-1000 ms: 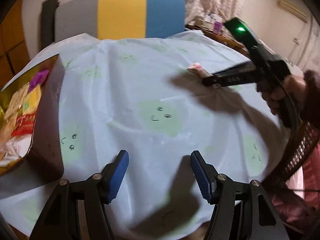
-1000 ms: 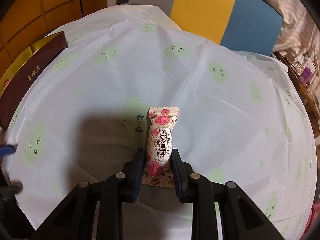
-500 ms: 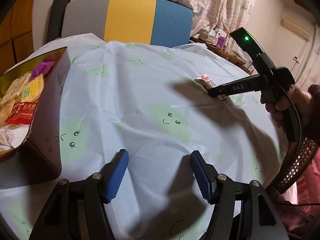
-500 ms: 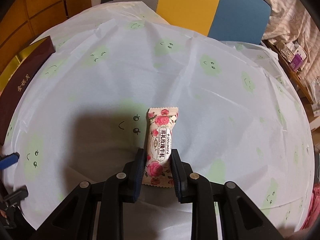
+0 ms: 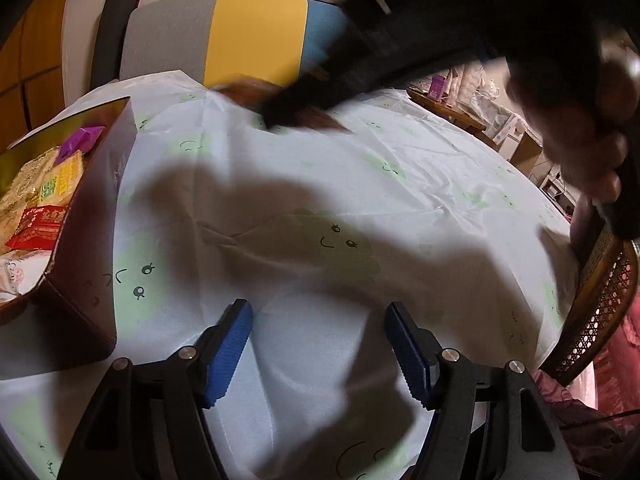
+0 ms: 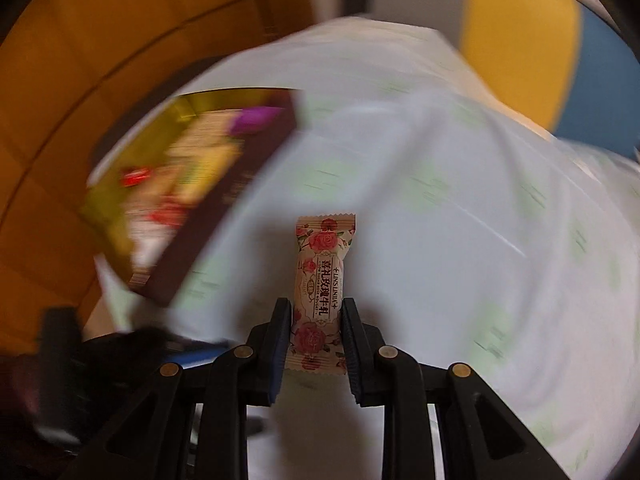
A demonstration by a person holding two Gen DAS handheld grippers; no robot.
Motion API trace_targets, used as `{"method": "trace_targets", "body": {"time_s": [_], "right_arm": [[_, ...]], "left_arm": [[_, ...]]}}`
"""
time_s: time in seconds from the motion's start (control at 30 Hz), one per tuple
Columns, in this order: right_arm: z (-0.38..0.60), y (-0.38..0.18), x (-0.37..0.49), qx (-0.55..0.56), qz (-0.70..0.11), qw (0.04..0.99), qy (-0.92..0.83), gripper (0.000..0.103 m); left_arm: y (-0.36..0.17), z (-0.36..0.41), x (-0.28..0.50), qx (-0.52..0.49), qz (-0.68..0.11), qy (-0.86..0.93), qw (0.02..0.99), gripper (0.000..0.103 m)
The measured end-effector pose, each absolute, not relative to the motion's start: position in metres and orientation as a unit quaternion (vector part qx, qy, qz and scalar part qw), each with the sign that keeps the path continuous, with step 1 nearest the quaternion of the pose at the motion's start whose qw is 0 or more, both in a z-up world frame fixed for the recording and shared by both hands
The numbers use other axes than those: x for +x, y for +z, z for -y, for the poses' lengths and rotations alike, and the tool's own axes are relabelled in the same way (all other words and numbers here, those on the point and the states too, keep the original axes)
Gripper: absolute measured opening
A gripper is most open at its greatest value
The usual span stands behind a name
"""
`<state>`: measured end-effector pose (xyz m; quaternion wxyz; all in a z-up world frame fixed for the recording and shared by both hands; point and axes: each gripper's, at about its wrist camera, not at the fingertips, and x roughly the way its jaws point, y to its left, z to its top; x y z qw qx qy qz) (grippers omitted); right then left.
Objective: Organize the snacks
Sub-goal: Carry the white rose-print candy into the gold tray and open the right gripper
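Note:
A rose-print candy (image 6: 324, 248) sticks out lengthwise between the jaws of my right gripper (image 6: 315, 305), which is shut on it above the tablecloth. To its left lies the open brown box (image 6: 208, 236), gold inside and holding several wrapped snacks. In the left wrist view the same box (image 5: 92, 240) stands at the left edge. There the right gripper (image 5: 360, 60) is a dark blur across the top, with a person's hand (image 5: 580, 120) on its grip. My left gripper (image 5: 317, 312) hovers low over the cloth; its jaws are opening with nothing between them.
A pale blue tablecloth (image 5: 400, 200) with green smiley faces covers the round table. A chair with a grey, yellow and blue back (image 5: 256, 36) stands behind it. A wicker chair (image 5: 600, 300) is at the right edge. Cluttered shelves sit far right.
My right gripper has lifted the candy off the cloth and swung it left, toward the box; its view is now motion-blurred. The left gripper's jaws stand slightly wider.

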<state>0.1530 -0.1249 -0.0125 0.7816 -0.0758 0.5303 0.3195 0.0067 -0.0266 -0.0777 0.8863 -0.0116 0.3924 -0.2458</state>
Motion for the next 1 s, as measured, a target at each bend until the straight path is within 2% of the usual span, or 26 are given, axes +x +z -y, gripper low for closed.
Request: {"method": "trace_targets", "body": {"time_s": [0.27,0.53,0.7,1.0], "right_arm": [[0.029,0.012,0.147,-0.130,-0.504,0.735,0.434,0.025],[-0.037,-0.022,0.165,-0.166,-0.524,0.708,0.444,0.027],[-0.043,-0.040,0.172,-0.171,-0.531,0.715,0.421,0.027],[-0.023,-0.026,0.164,-0.143,-0.514,0.734,0.420,0.030]], "left_arm": [[-0.079,0.027,0.006,-0.012,-0.390,-0.249,0.887,0.072],[-0.079,0.025,0.007,-0.015,-0.389,-0.252,0.886,0.072],[-0.079,0.026,0.006,-0.012,-0.388,-0.253,0.886,0.073],[-0.079,0.029,0.006,-0.006,-0.386,-0.252,0.887,0.075]]}}
